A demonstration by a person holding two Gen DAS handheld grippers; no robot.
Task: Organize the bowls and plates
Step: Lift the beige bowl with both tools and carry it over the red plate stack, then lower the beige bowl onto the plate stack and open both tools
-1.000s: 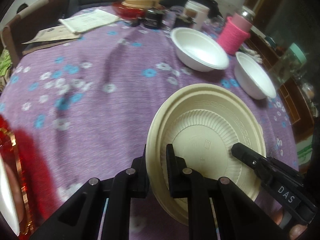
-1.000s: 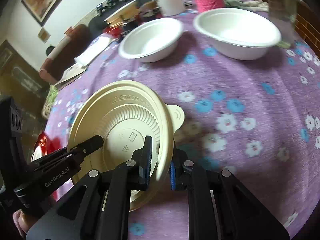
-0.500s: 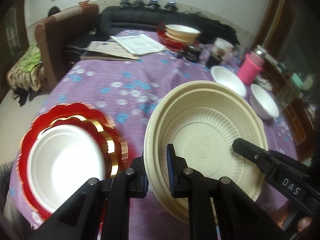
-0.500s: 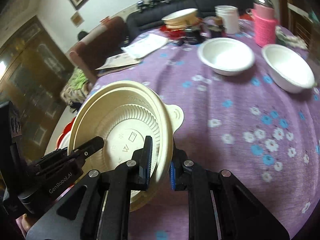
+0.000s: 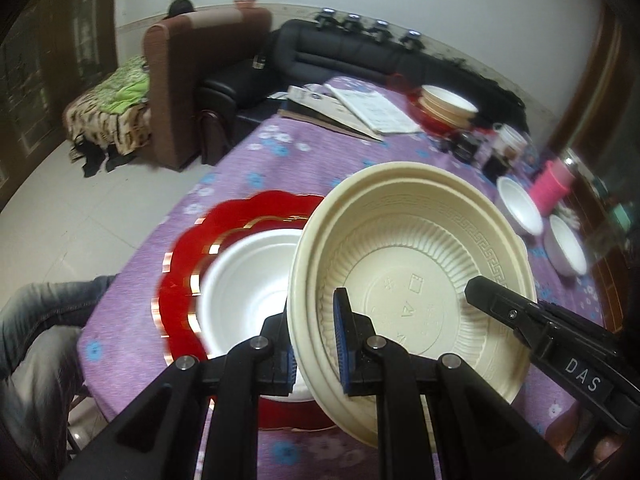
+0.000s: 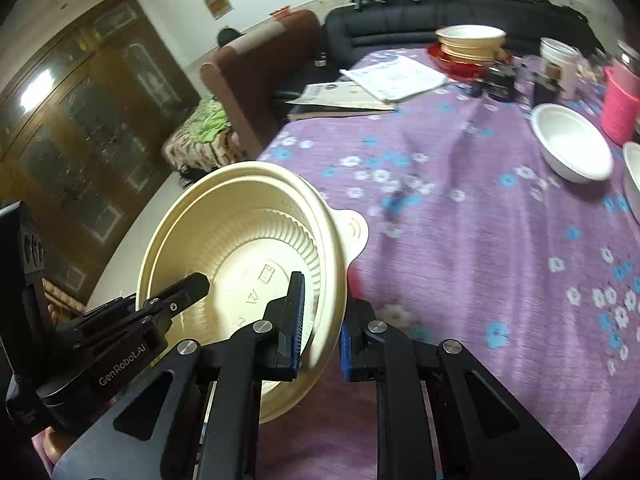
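A cream ribbed plastic bowl [image 5: 416, 264] hangs above the purple flowered table, held at two sides. My left gripper [image 5: 316, 344] is shut on its left rim, and my right gripper [image 6: 320, 320] is shut on the opposite rim of the cream bowl [image 6: 244, 264]. Below and to the left lies a red scalloped plate [image 5: 240, 232] with a white bowl [image 5: 248, 276] in it, partly hidden by the cream bowl. Two white bowls [image 5: 520, 206] [image 5: 568, 250] sit at the right. A stack of cream bowls on a red plate [image 6: 470, 42] stands at the far end.
Papers and a booklet [image 6: 396, 74] lie on the far side of the table [image 6: 480, 240]. A pink cup [image 6: 620, 102], a white tub [image 6: 558, 60] and dark jars [image 6: 500, 80] stand at the far right. A person's jeans-clad leg [image 5: 44, 320] is at the table's left edge.
Both grippers carried the cream bowl leftward and upward across the table. The red plate with the white bowl came into the left wrist view and now lies under the bowl's left side.
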